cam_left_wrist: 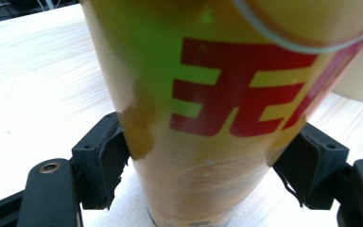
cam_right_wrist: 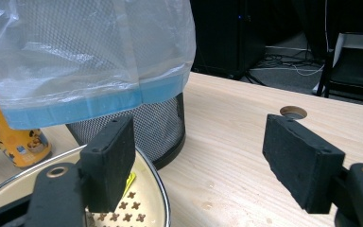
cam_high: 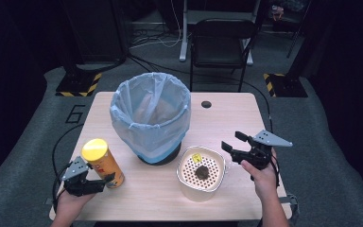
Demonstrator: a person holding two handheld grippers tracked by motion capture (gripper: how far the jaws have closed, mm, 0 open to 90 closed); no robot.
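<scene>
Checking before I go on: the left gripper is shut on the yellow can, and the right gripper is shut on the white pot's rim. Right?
Not quite. The right gripper is open, with nothing pressed between its pads, as the right gripper view shows; it sits beside the white pot. The left gripper is indeed shut on the yellow can.

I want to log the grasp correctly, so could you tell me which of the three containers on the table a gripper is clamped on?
The tall yellow-orange cylindrical can, gripped near its base by the left gripper; nothing grips the lined mesh bin or the cream perforated pot.
</scene>
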